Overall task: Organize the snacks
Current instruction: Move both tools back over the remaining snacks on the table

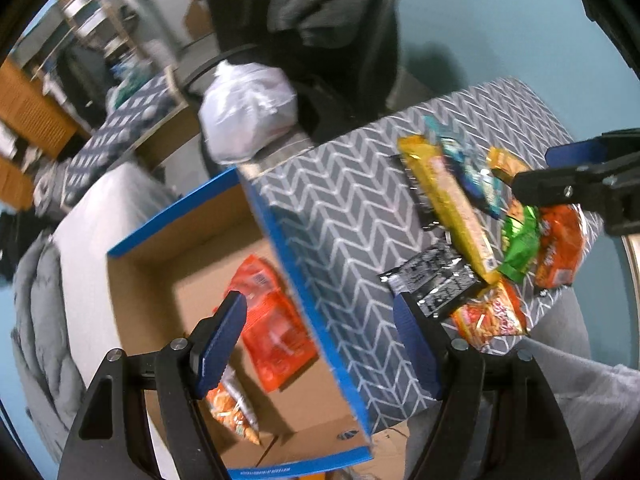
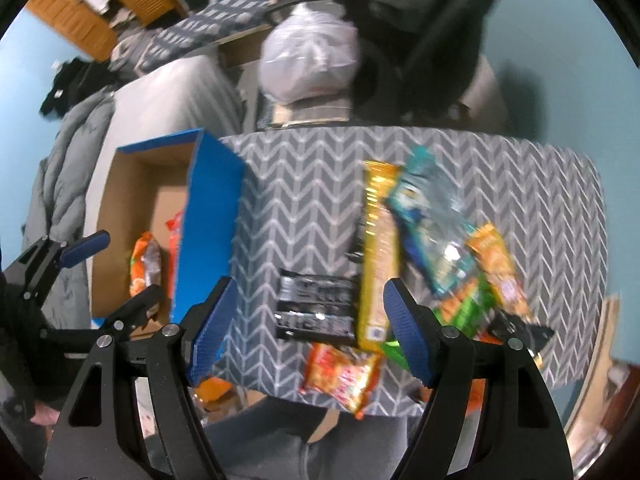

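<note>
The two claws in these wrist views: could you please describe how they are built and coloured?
Both match. The left claw and right claw each have two matte black, angular plastic arms with triangular cut-outs and round silver pivot screws. Each arm ends in a dark blue, finely ribbed pad. No cables or markings show.

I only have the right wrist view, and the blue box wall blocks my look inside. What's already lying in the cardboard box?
Observer: The left wrist view shows a large orange-red packet lying flat on the floor of the cardboard box.
Operator: Is the left gripper carrying anything?
Observer: No. The left gripper is open, with nothing between its pads.
Operator: What is behind my right finger?
Observer: An orange packet at the edge of the table, beside the green packet.
</note>
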`<state>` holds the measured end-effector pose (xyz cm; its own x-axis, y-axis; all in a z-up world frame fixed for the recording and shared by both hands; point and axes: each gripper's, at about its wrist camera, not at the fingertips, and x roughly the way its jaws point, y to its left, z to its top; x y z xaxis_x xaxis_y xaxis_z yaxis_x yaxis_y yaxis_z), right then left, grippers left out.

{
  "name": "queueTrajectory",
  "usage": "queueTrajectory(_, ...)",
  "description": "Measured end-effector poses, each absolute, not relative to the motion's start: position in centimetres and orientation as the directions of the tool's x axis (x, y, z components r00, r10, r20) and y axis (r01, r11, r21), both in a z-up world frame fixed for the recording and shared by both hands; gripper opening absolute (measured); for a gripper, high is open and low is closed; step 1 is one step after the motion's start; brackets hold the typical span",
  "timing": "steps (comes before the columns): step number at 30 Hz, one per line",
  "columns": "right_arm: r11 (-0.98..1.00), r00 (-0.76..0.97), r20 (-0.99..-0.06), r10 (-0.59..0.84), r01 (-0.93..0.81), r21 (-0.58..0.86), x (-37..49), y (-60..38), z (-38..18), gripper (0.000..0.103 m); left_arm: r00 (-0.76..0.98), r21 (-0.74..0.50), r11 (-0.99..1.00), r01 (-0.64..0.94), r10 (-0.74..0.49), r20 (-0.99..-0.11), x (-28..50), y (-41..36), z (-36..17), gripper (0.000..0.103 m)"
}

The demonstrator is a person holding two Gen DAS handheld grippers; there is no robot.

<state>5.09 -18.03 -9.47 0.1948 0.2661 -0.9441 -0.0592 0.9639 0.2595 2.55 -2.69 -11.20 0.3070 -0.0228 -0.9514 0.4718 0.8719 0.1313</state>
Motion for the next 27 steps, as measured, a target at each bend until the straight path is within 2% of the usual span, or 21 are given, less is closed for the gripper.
queueTrajectory(16, 0.939, 0.213, -0.958, 0.193, 0.243, 0.243, -0.9, -28.5, -11.3, 0.076, 0.125, 0.006, 0.746, 0.666, -0.104, -0.987, 3.3, -9.3, -15.7, 0.077)
queueTrajectory(27, 0.906, 0.183, -0.972, 0.145, 0.37, 0.205, -4.0, -33.0, -16.8, 0.076, 0.022, -0.047, 0.691, 0.721, -0.091, -0.996, 3.4, -12.0, -19.0, 0.077)
